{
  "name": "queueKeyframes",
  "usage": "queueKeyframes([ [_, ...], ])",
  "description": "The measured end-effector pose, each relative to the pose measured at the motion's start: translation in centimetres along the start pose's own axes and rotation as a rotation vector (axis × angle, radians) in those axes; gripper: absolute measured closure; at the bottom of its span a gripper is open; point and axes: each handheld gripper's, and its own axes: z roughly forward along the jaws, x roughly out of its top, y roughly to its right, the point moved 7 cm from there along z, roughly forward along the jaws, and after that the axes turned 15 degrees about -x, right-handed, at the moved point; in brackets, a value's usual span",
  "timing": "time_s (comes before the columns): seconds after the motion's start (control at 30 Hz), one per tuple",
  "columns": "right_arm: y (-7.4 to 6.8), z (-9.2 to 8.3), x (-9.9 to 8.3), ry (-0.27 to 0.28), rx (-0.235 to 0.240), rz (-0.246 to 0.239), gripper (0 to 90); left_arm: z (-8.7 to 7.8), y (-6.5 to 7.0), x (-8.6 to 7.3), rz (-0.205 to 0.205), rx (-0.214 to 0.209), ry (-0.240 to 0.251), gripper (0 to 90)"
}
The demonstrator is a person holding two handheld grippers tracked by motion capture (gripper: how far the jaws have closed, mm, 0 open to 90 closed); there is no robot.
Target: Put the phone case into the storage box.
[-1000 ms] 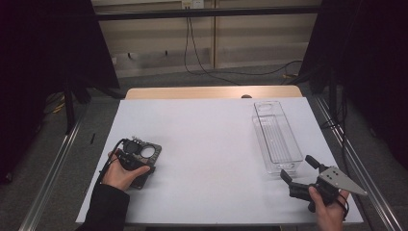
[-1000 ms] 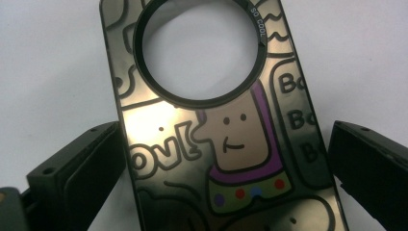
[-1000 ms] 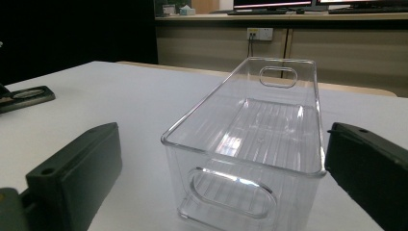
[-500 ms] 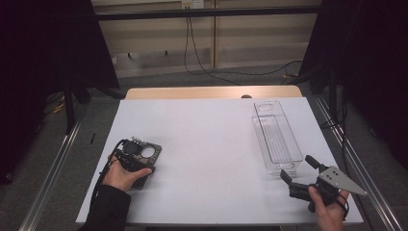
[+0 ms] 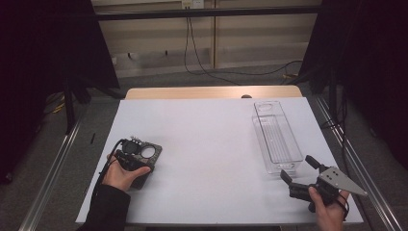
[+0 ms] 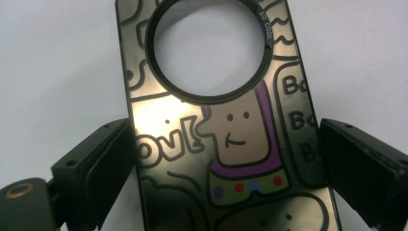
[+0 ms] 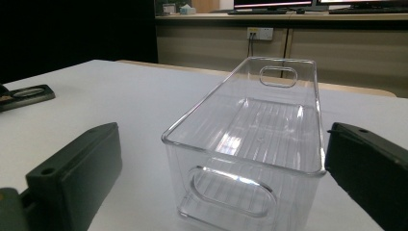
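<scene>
A dark phone case (image 6: pixel 226 159) printed with cartoon figures, with a round camera hole, lies flat on the white table (image 5: pixel 211 144) at the near left (image 5: pixel 146 153). My left gripper (image 6: pixel 225 125) straddles it and its jaws have just been closing. The left pad (image 6: pixel 113 149) touches one long edge and the right pad (image 6: pixel 346 159) stands a sliver off the other, the case lying slightly askew between them. In the high view a hand covers most of this gripper (image 5: pixel 134 161). My right gripper (image 5: pixel 298 169) is open at the near right, nothing between its jaws.
A clear plastic bin (image 5: pixel 274 134) with cut-out handles stands lengthwise at the right, its near end just beyond the right gripper's tips (image 7: pixel 250 144). A wooden bench edge (image 5: pixel 211 92) borders the table's far side, and metal rails run along both sides.
</scene>
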Motion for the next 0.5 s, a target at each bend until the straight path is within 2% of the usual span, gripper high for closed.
queueKeyframes([
  [0.5,0.01,-0.03,0.0,-0.001,-0.001,0.002,0.0,-0.38,-0.01,-0.03,-0.013,-0.005,0.012,12.2],
])
